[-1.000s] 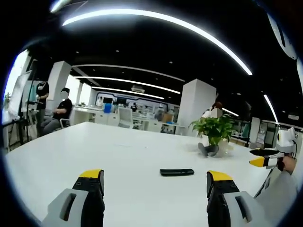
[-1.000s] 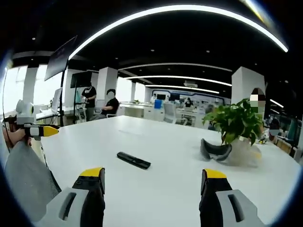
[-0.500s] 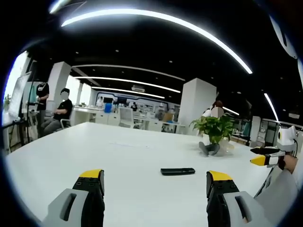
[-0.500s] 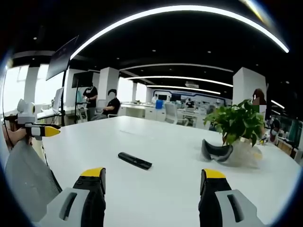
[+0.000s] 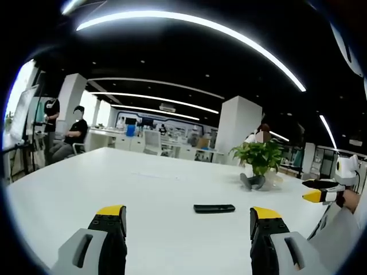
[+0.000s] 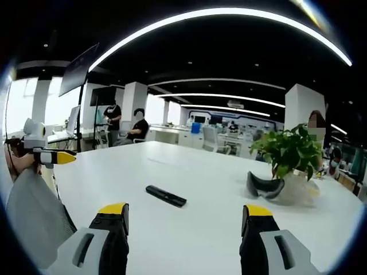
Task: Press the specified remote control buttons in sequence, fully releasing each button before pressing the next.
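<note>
A black remote control lies flat on the white table, a little ahead of my left gripper, whose yellow-tipped jaws stand wide apart with nothing between them. In the right gripper view the same remote lies ahead and left of centre. My right gripper is open and holds nothing. The left gripper enters that view at the far left, held by a hand. The right gripper comes into the left gripper view at the far right edge.
A potted green plant stands on the table beyond the remote, with a dark curved object at its foot. People sit and stand at desks in the background left. A grey sleeve fills the lower left of the right gripper view.
The right gripper view has shifted slightly, so the remote and plant sit a little to the right. Both grippers stay open, and the remote has not moved.
</note>
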Available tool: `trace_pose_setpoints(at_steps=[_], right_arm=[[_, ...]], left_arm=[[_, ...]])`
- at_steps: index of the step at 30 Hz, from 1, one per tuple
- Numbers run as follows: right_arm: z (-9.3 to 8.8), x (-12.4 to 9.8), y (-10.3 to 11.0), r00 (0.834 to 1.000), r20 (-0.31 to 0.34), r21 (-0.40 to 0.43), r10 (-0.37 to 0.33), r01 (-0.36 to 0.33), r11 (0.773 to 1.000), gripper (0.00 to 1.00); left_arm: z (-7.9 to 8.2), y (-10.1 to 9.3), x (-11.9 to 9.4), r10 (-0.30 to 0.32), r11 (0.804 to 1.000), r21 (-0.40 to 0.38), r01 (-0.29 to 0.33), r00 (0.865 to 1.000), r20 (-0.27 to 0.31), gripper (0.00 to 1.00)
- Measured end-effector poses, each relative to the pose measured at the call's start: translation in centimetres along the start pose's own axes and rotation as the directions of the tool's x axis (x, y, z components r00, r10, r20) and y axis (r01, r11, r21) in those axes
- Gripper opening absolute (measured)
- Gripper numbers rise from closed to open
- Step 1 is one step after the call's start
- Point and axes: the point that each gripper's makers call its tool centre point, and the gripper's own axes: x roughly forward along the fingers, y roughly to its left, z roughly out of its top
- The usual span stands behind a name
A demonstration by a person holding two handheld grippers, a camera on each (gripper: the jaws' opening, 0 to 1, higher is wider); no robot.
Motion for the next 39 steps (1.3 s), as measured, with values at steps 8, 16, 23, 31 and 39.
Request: trace_pose_setpoints(at_steps=[8,16,23,31,39], right_arm=[[0.0,-0.2,-0.4,1.000,-0.006,0.014,-0.024,0.024,1.000,0.78],[-0.3,0.0,0.2,1.000,-0.029,0.003,0.003,-0.003,1.000,0.75],[-0.6,0.1,0.4,0.999,-0.048,0.007,0.016,-0.015,1.000,0.72],[-1.0,0.1,0.4,0.998,-0.067,0.017,0.020,-0.019,1.000,0.68],[-1.7,0.2,0.7,0.994,-0.106,-0.001,0.038,-0.039,0.999,0.65]], left_arm=[[-0.6,-0.9,0.3,-0.030,1.000,0.002,0.030,0.998,-0.050,0.92],[-1.4,-1.2,0.4,-0.040,0.998,0.039,0.044,0.993,-0.108,0.92],[-2.8,-2.6,0.7,-0.102,0.984,0.118,0.132,0.968,-0.230,0.91],[-7.9,-2.4,0.3,-0.171,0.980,0.003,0.201,0.841,-0.513,0.77],[-8.7,-2.5,1.1,-0.216,0.962,0.002,0.274,0.760,-0.613,0.77]])
